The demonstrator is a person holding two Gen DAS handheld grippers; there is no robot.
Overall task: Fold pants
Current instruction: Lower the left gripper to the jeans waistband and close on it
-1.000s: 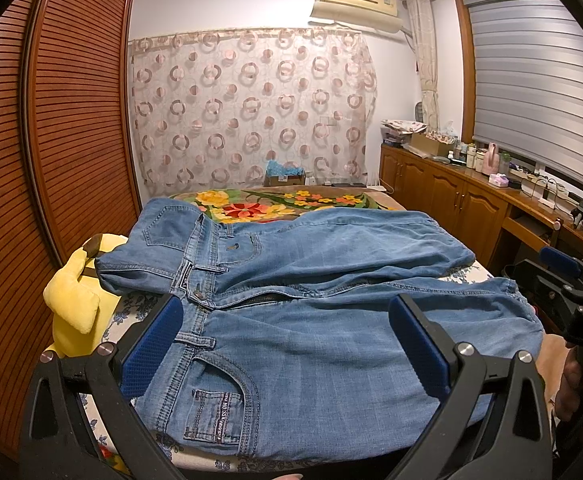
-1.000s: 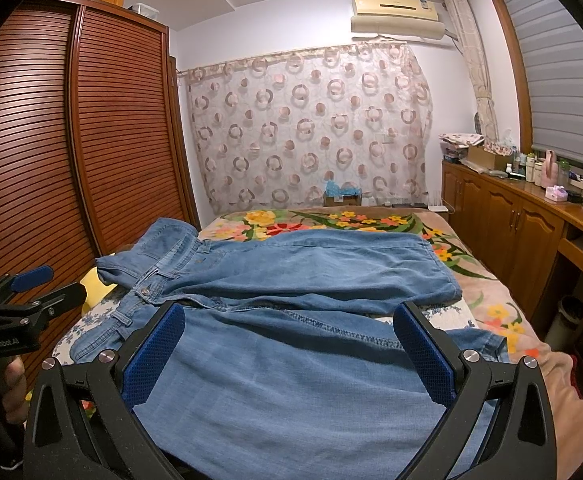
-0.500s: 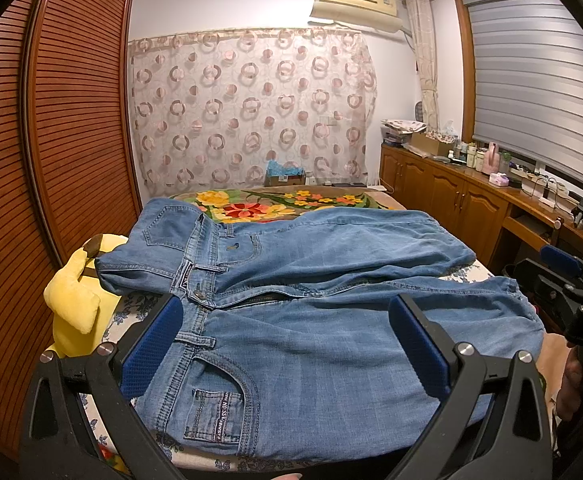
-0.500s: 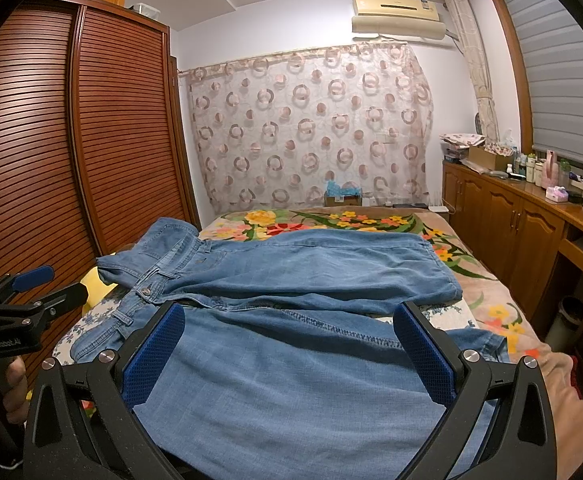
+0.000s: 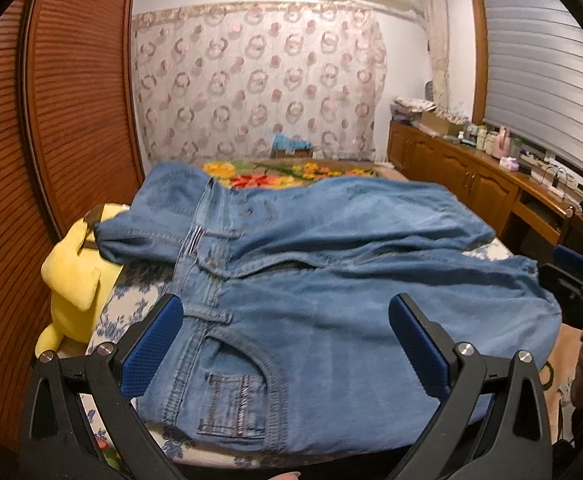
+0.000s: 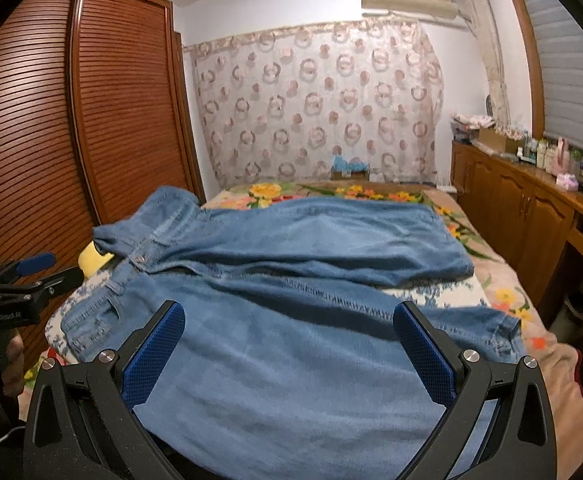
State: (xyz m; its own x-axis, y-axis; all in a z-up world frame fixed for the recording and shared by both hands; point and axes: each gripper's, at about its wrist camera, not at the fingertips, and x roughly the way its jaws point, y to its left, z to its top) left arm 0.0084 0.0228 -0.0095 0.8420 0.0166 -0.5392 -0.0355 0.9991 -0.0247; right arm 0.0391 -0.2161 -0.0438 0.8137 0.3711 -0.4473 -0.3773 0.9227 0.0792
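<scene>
Light blue jeans (image 5: 331,288) lie spread flat across the bed, waistband to the left, both legs running to the right. They also show in the right wrist view (image 6: 291,320). My left gripper (image 5: 287,340) is open and empty, hovering over the near hip and coin pocket. My right gripper (image 6: 289,352) is open and empty over the near leg. The right gripper shows at the far right of the left wrist view (image 5: 571,280); the left gripper shows at the far left of the right wrist view (image 6: 23,280).
A yellow plush toy (image 5: 75,280) lies at the bed's left edge beside a slatted wooden wardrobe (image 5: 51,120). The floral bedspread (image 6: 331,192) extends beyond the jeans. A wooden counter with clutter (image 5: 491,184) runs along the right wall. A patterned curtain (image 5: 259,88) hangs behind.
Both grippers have shifted slightly and the views are blurred by motion; both stay open. The jeans have not moved.
</scene>
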